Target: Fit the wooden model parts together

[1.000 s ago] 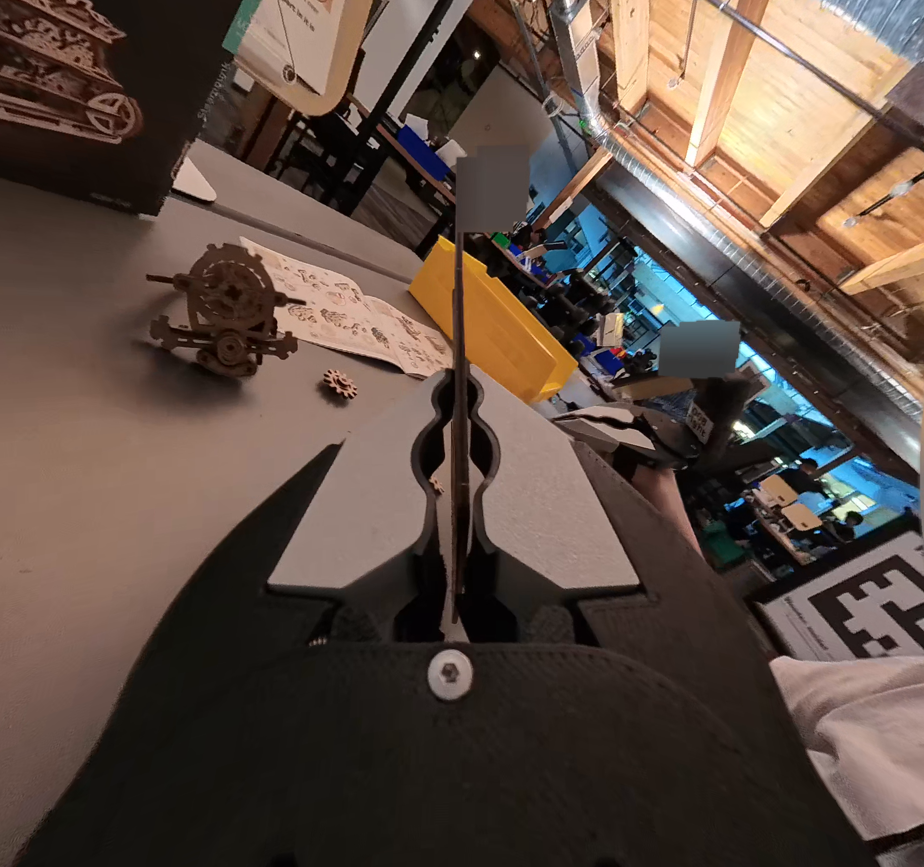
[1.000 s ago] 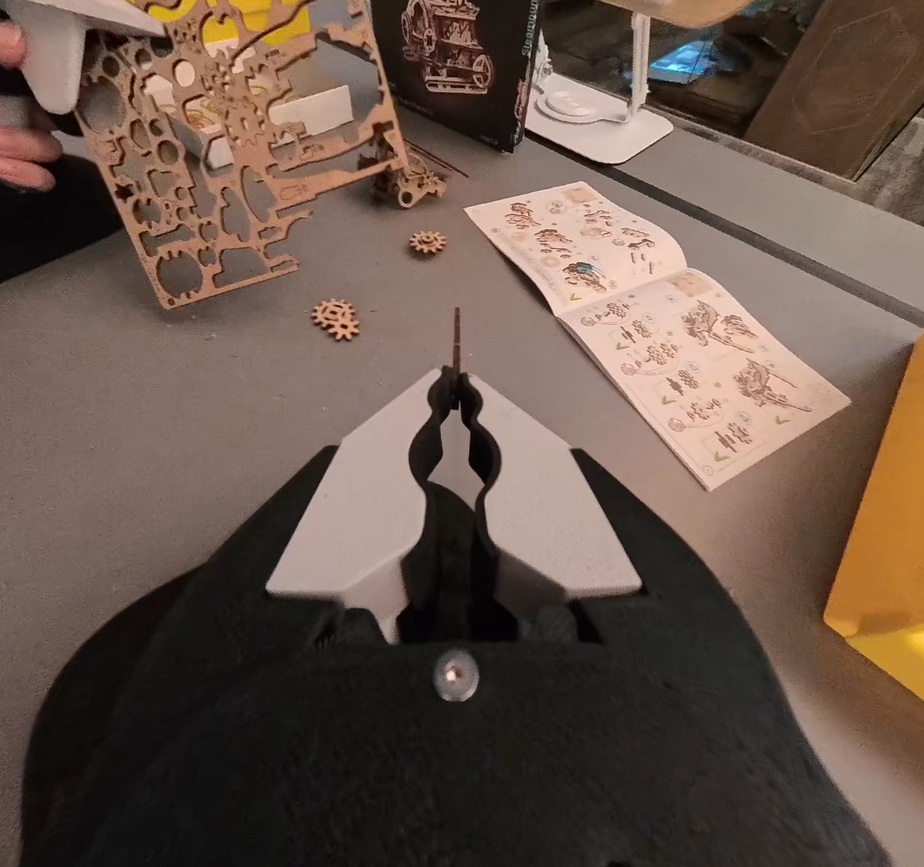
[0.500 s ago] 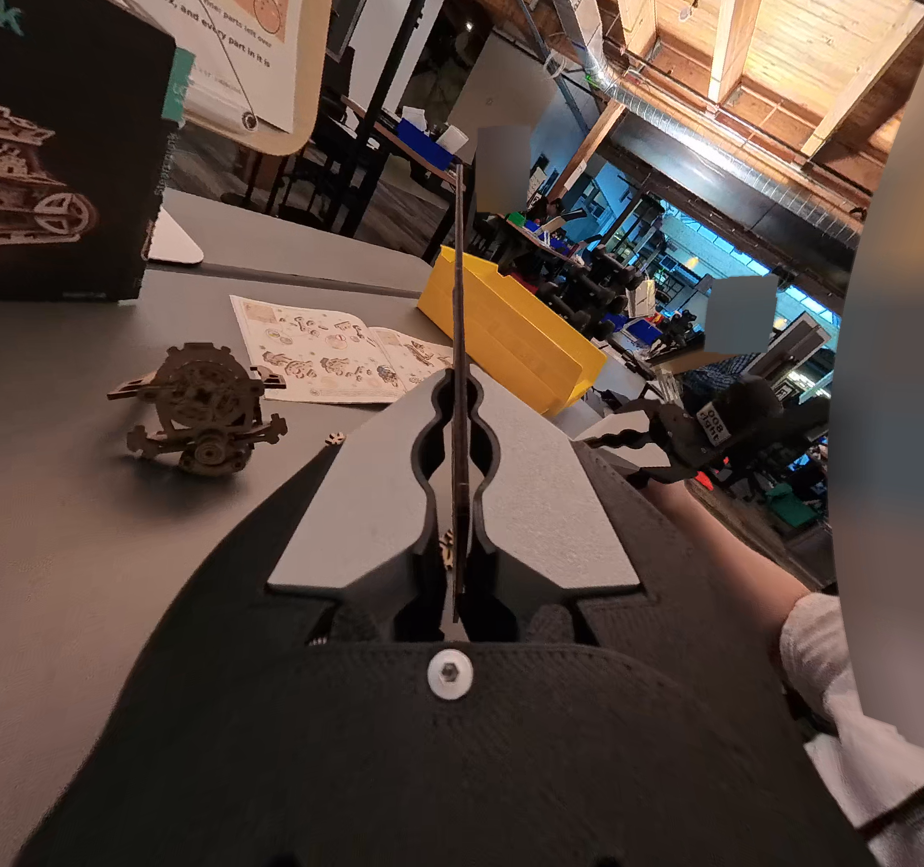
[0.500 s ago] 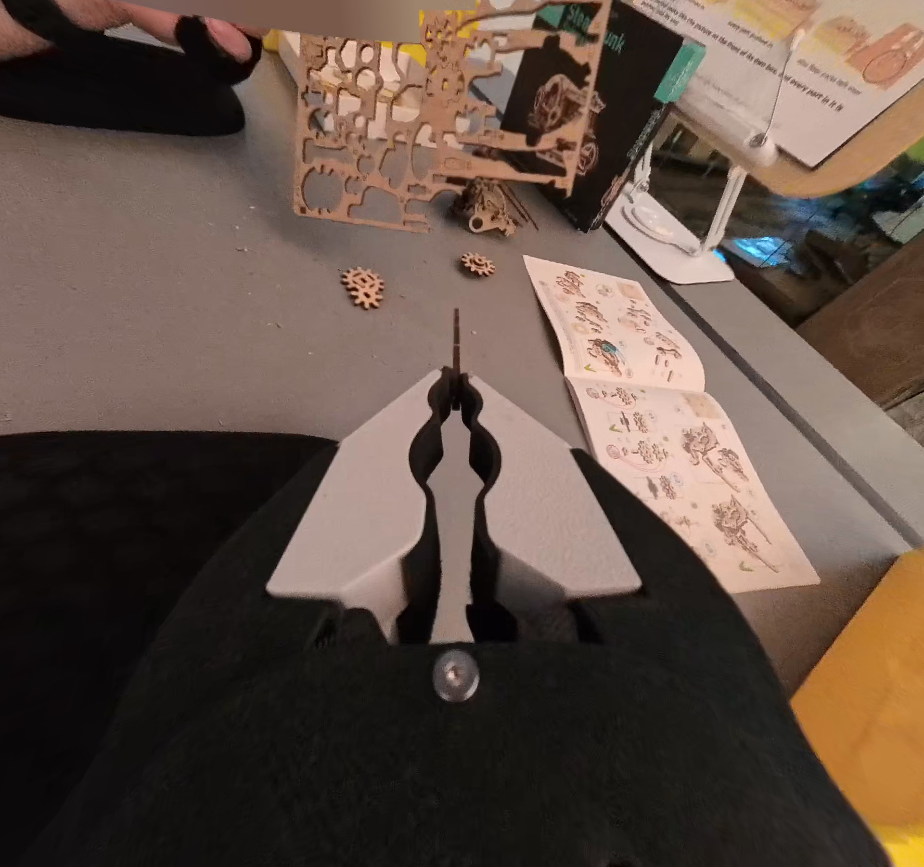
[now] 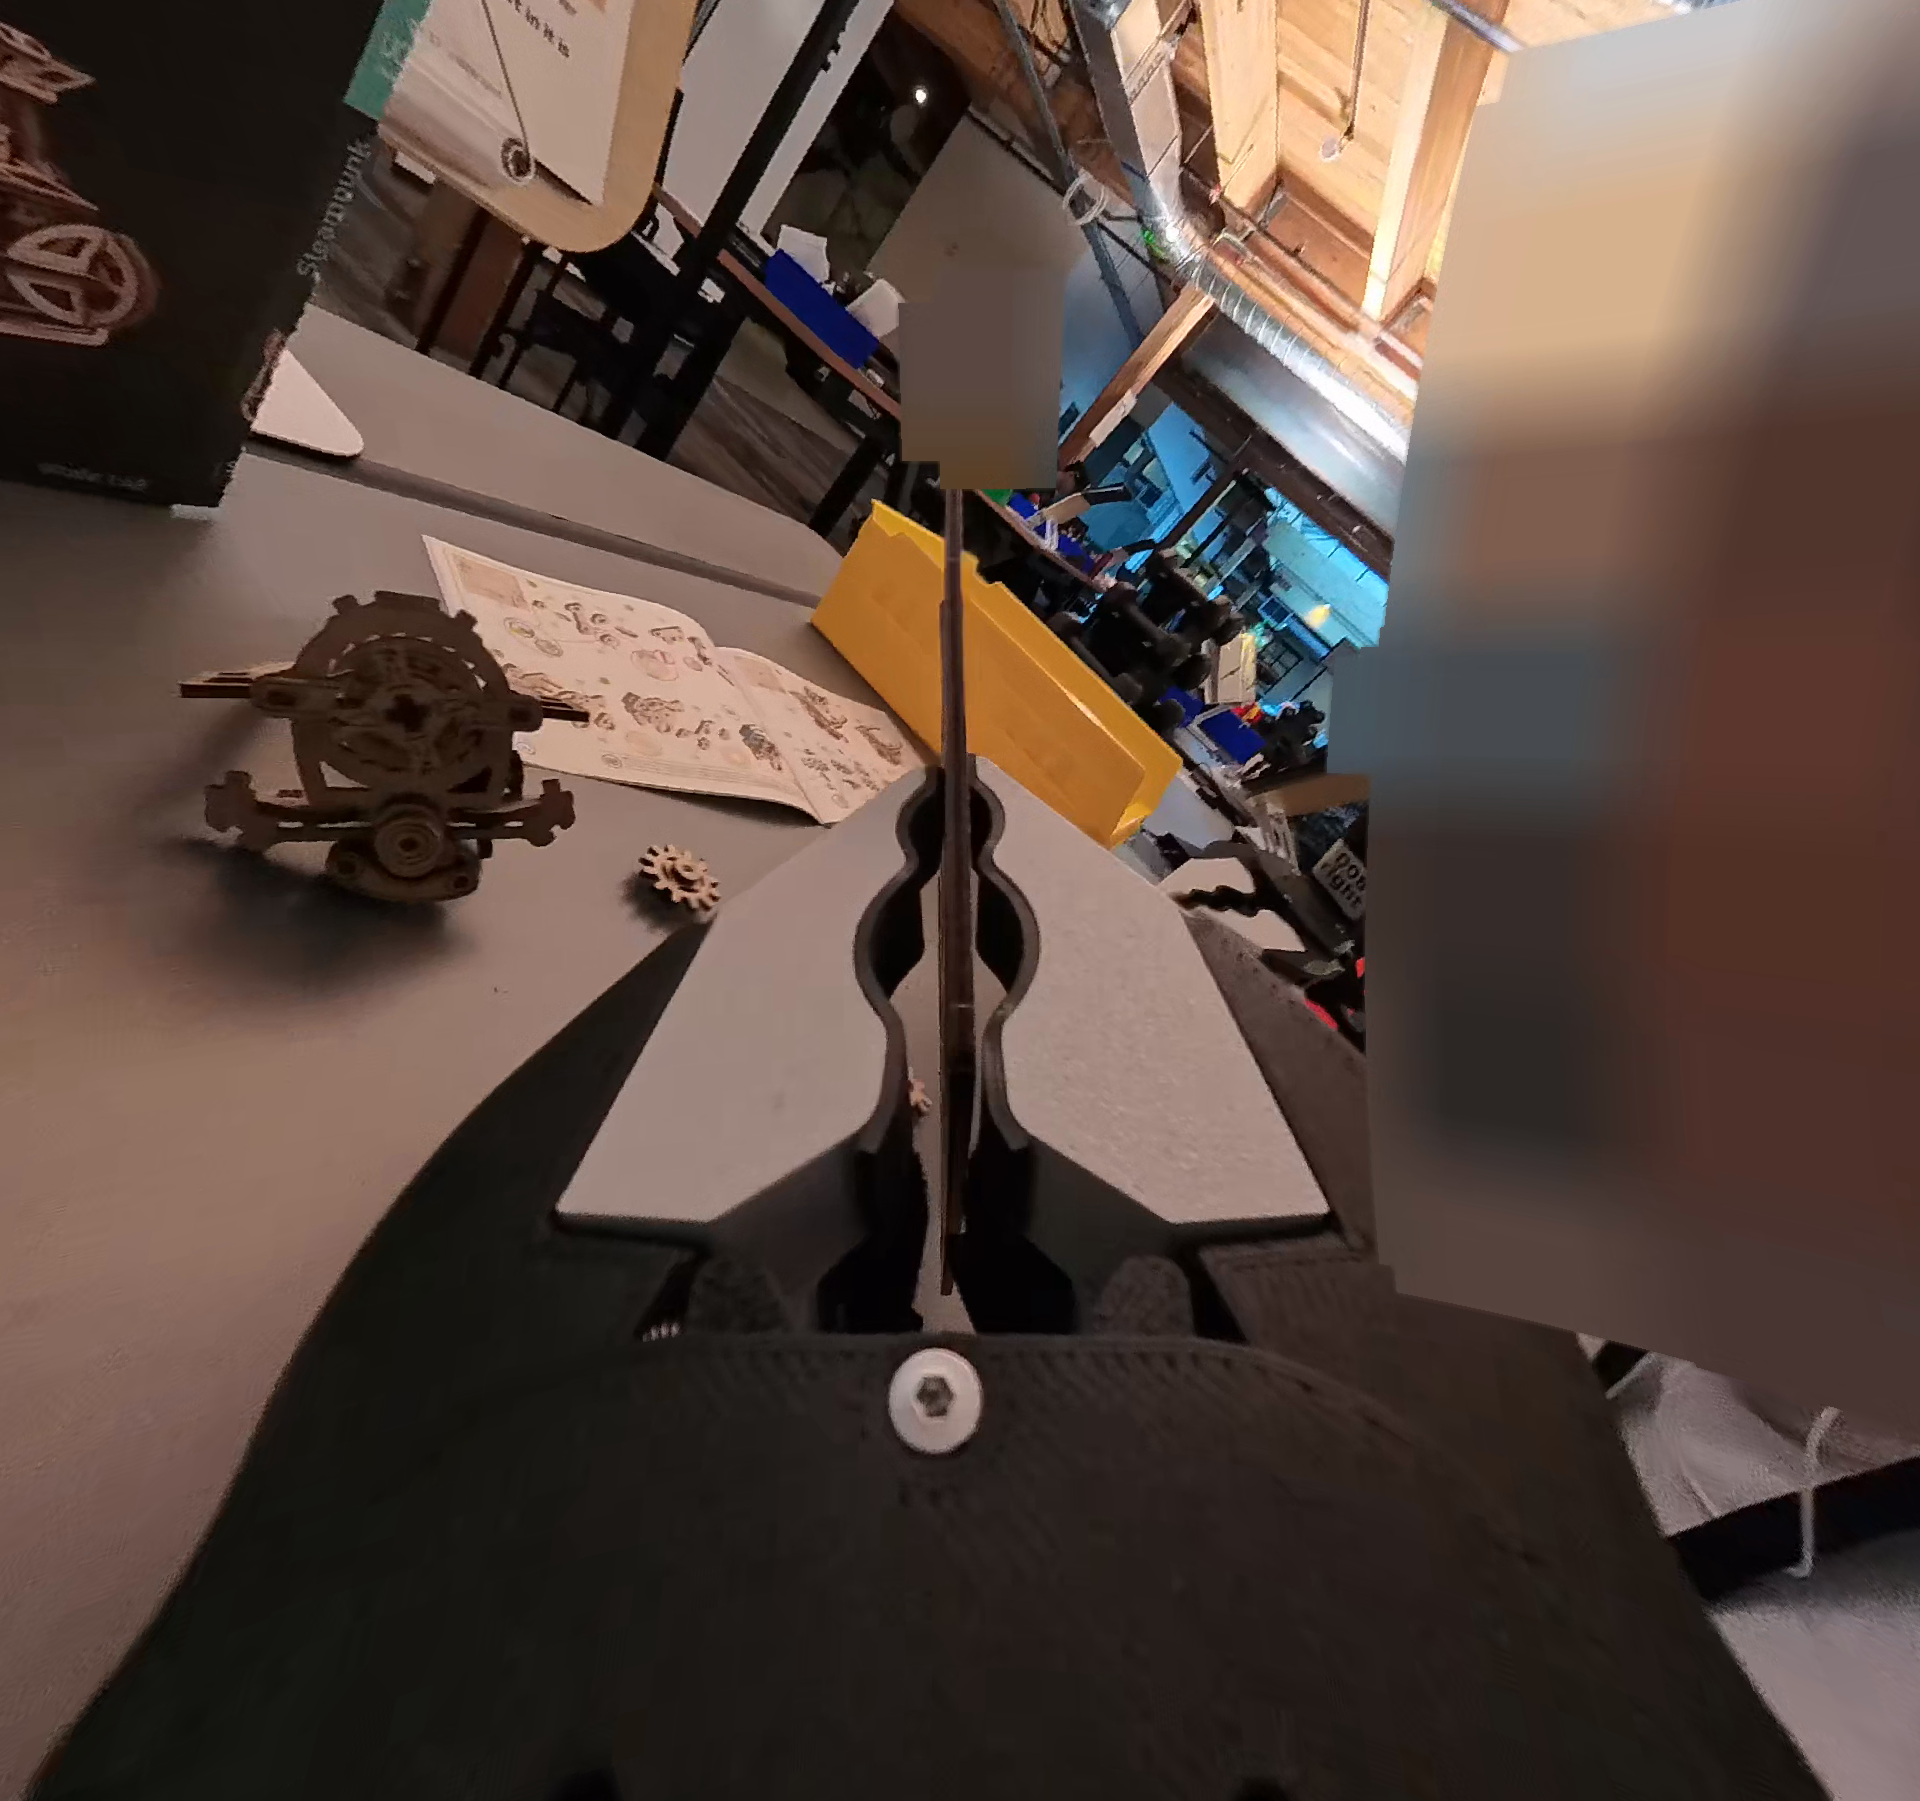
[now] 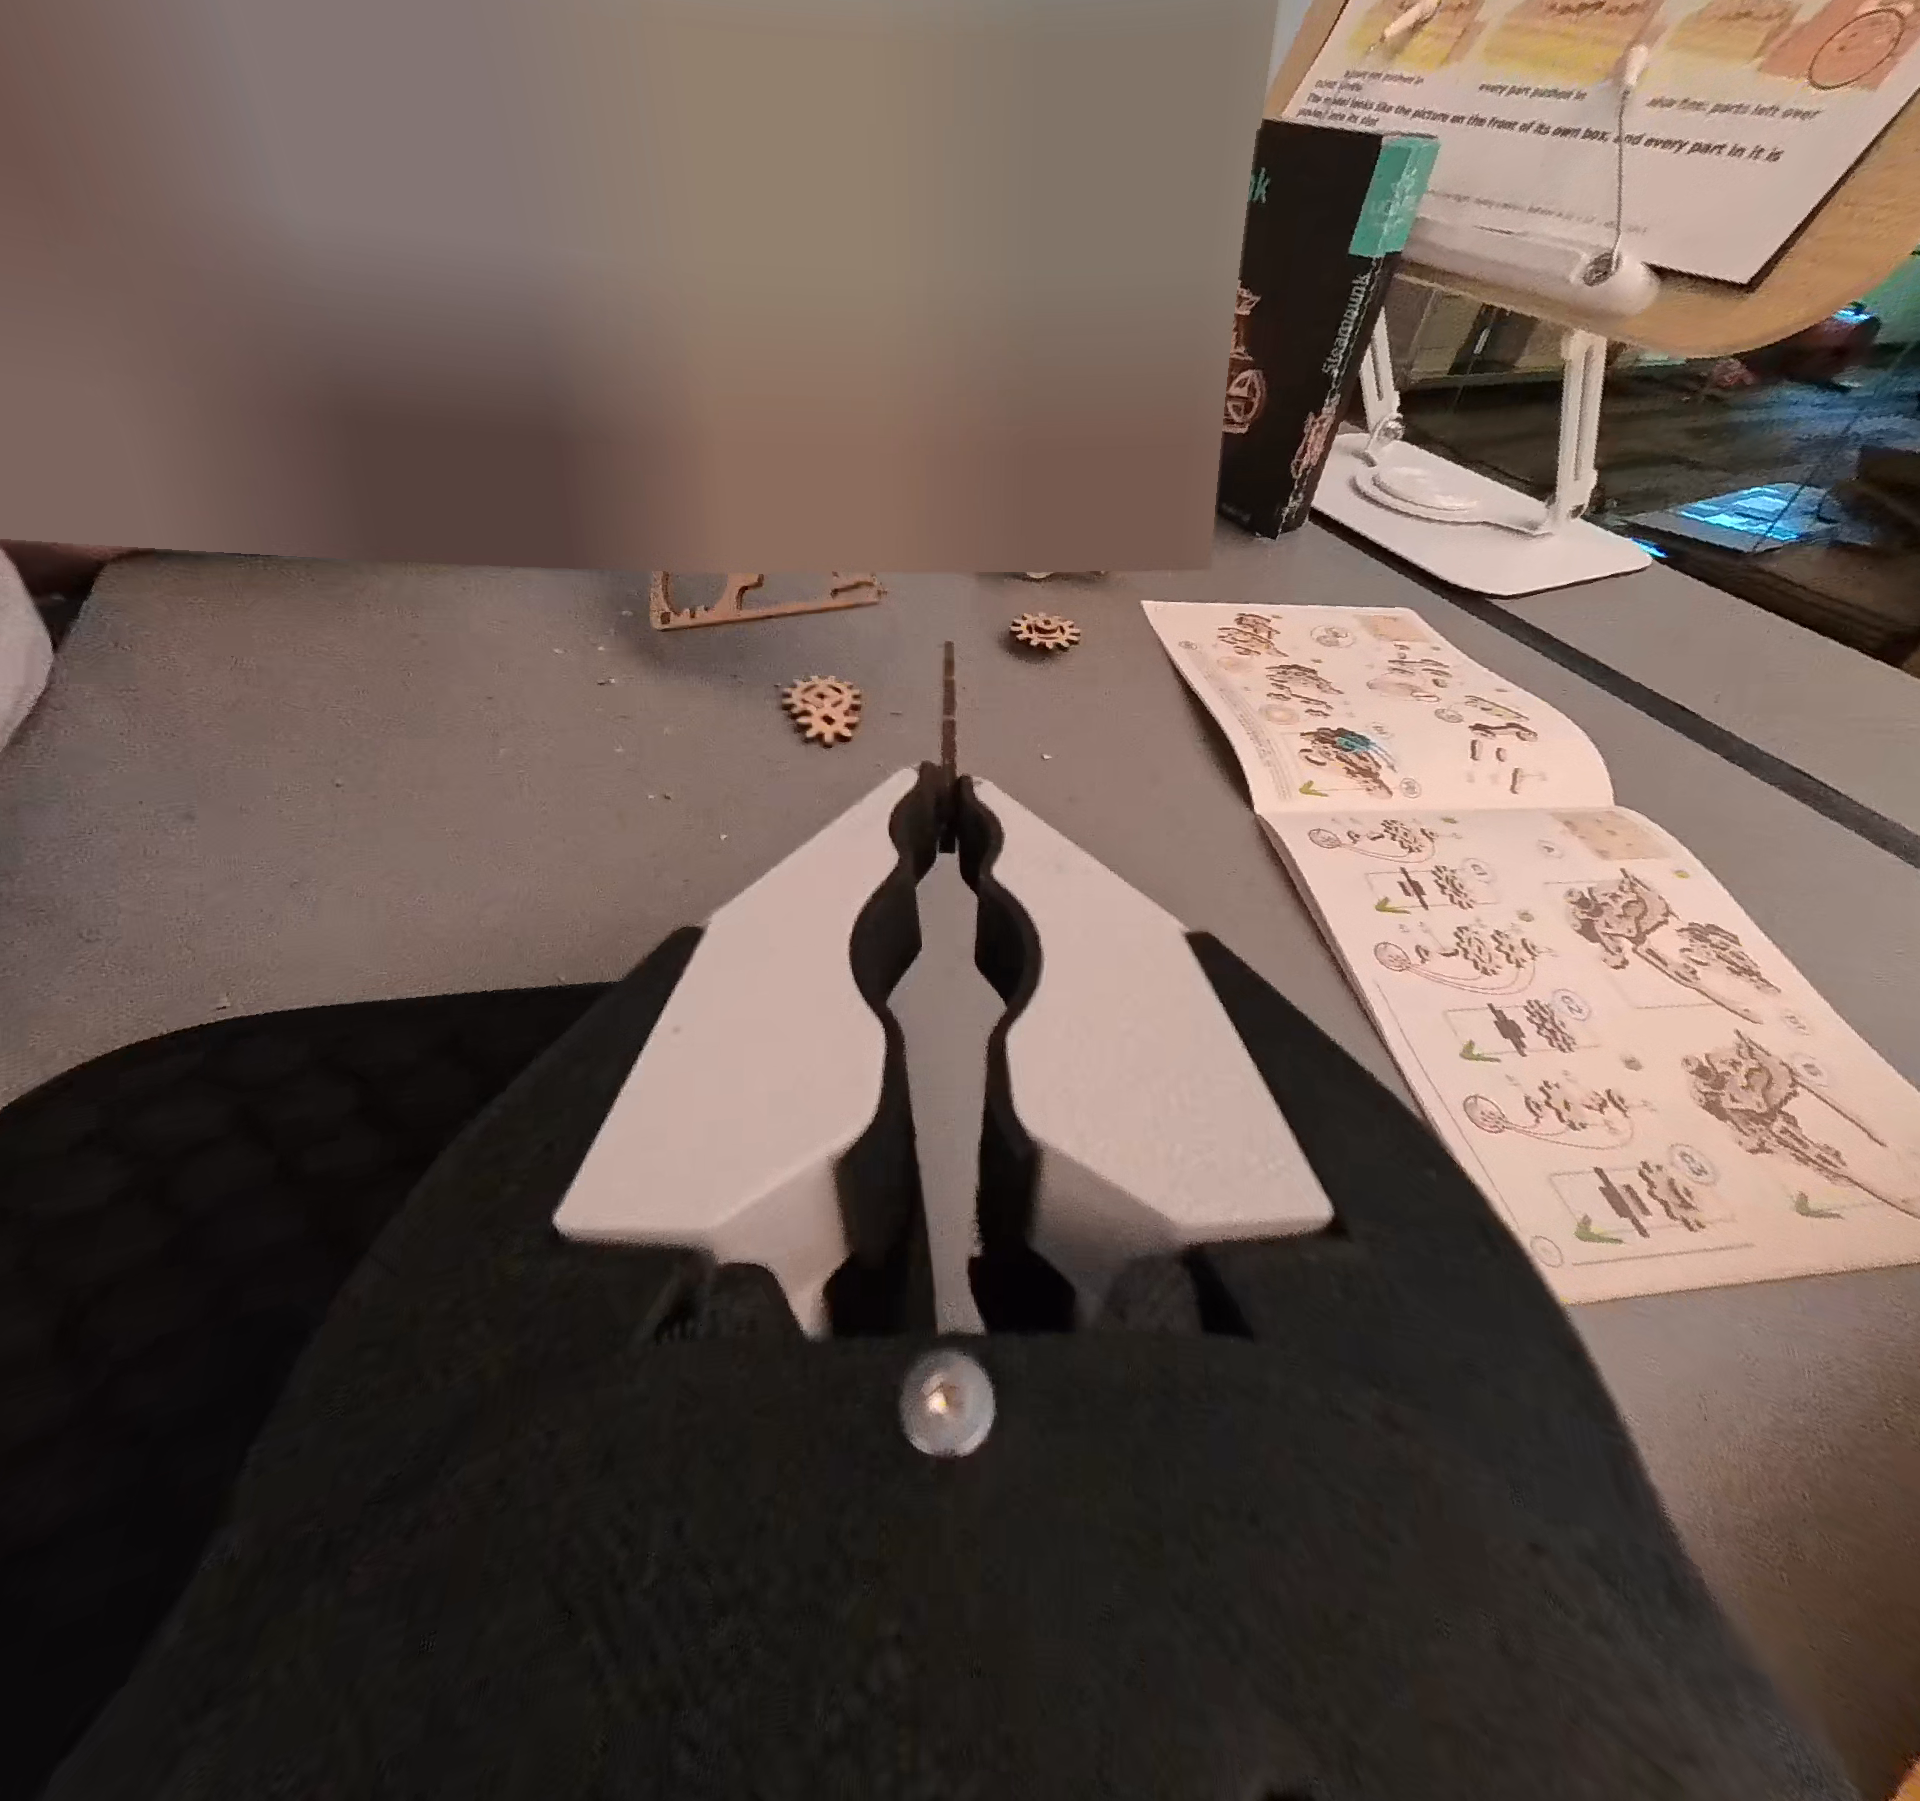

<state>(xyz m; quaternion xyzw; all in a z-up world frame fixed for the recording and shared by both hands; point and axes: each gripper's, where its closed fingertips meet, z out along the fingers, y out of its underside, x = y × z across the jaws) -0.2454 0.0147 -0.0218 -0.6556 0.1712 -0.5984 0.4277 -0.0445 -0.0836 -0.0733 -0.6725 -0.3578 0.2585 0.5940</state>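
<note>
1. Pinching a thin wooden sheet (image 5: pixel 954 671) edge-on, the left gripper (image 5: pixel 954 795) has its grey fingers pressed against both faces of the sheet, which runs the full length of the jaws and sticks out well past the tips. This gripper is tilted upward, so its view takes in table and ceiling beams together.
2. Clamped at its very tips, the right gripper (image 6: pixel 945 795) holds a small flat wooden part (image 6: pixel 948 707) edge-on; the part stands up past the tips, and the gripper looks down across the grey table (image 6: pixel 364 816).
3. Just ahead of the right gripper, two loose wooden gears lie flat on the table: a larger gear (image 6: pixel 823 709) to the left of the held part and a smaller gear (image 6: pixel 1042 631) beyond it to the right.
4. An open instruction booklet (image 6: pixel 1507 972) lies flat to the right of the gears.
5. The lower edge of the sheet (image 6: pixel 764 598) shows beyond the gears in the right wrist view; the rest is hidden.
6. Farther back in the left wrist view, a partly built wooden model (image 5: pixel 384 743) stands on the table near the booklet.
7. A yellow bin (image 5: pixel 997 691) sits past the booklet, and a black box (image 6: pixel 1309 338) stands upright at the table's far side, beside a white stand (image 6: pixel 1496 494) bearing a board.
</note>
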